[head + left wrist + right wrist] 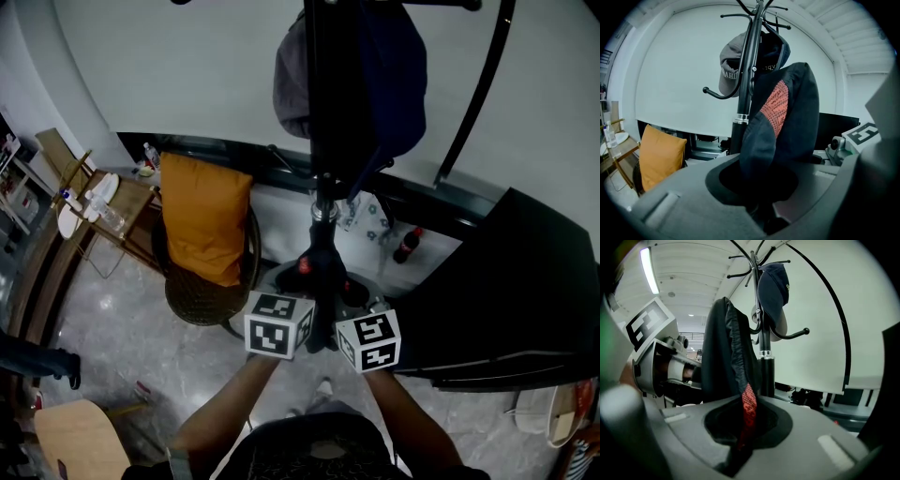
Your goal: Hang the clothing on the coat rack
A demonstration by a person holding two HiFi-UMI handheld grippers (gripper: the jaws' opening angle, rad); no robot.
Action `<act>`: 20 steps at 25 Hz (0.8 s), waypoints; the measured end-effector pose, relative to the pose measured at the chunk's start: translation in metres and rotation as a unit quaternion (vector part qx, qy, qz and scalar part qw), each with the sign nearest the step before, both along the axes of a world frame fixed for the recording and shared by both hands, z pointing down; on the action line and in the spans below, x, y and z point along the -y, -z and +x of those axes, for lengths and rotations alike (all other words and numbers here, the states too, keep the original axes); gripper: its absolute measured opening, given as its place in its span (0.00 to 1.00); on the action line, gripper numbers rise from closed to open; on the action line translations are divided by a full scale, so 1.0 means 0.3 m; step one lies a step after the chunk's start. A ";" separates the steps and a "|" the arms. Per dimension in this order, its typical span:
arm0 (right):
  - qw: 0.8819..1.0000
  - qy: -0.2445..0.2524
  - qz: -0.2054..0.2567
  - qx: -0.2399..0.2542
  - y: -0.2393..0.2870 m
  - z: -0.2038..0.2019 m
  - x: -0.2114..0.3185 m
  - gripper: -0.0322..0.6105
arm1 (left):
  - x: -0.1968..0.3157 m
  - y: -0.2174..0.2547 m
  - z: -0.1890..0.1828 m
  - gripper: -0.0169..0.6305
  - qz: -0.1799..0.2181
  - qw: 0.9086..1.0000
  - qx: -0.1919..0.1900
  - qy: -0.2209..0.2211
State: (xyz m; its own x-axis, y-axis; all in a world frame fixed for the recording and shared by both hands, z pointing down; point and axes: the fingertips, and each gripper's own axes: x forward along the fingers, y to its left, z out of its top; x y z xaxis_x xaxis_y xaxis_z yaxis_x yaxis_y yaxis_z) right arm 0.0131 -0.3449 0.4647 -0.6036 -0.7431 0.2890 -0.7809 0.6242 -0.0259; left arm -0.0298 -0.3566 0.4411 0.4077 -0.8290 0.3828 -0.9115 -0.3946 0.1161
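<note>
Caps (729, 65) hang on both sides of the coat rack (749, 61); the garment (787, 122) is just before its pole; a cushioned chair (202, 300) stands left, a bottle (406, 246) right.

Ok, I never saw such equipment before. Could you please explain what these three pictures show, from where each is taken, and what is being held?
There is no robot: a person holds a two-jaw gripper in each hand. The head view comes from a camera on the person's head, looking steeply down; the cubes with square markers belong to the grippers. The other two pictures come from cameras riding on the left gripper and the right gripper, each looking along its own jaws. Both are shut on a dark garment with red patterning, held close to the black coat rack. A grey cap and a navy cap hang on its hooks. On the floor stands a chair with an orange cushion.
</note>
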 end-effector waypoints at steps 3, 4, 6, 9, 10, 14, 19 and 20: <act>1.000 0.000 -0.001 -0.002 -0.002 0.001 -0.001 0.08 | 0.000 -0.003 0.003 0.10 0.000 1.000 -0.001 -0.003; 1.000 0.000 -0.001 -0.003 -0.001 0.000 -0.001 0.08 | -0.001 -0.003 0.004 0.10 0.002 1.000 0.000 -0.005; 1.000 0.000 -0.001 -0.005 -0.001 -0.002 -0.004 0.08 | -0.003 -0.001 0.006 0.10 0.004 1.000 0.003 -0.010; 1.000 0.001 -0.004 -0.005 0.000 -0.005 -0.015 0.09 | -0.011 0.002 0.007 0.10 0.007 1.000 0.011 -0.015; 1.000 0.001 -0.004 -0.005 0.001 -0.006 -0.019 0.09 | -0.015 0.002 0.008 0.10 0.007 1.000 0.012 -0.015; 1.000 -0.003 -0.004 -0.003 0.009 -0.009 -0.035 0.11 | -0.034 -0.004 0.009 0.13 0.001 1.000 0.005 -0.016; 1.000 -0.005 -0.006 -0.001 0.013 -0.009 -0.057 0.12 | -0.056 -0.010 0.003 0.18 -0.005 1.000 0.002 -0.019; 1.000 -0.006 -0.006 0.000 0.014 -0.009 -0.062 0.13 | -0.063 -0.013 0.003 0.19 -0.008 1.000 0.000 -0.021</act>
State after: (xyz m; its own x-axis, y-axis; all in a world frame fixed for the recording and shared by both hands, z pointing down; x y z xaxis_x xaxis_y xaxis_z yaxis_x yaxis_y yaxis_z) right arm 0.0103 -0.3264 0.4605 -0.5945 -0.7465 0.2988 -0.7883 0.6144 -0.0333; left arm -0.0289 -0.3379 0.4449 0.4417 -0.8050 0.3960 -0.8943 -0.4302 0.1231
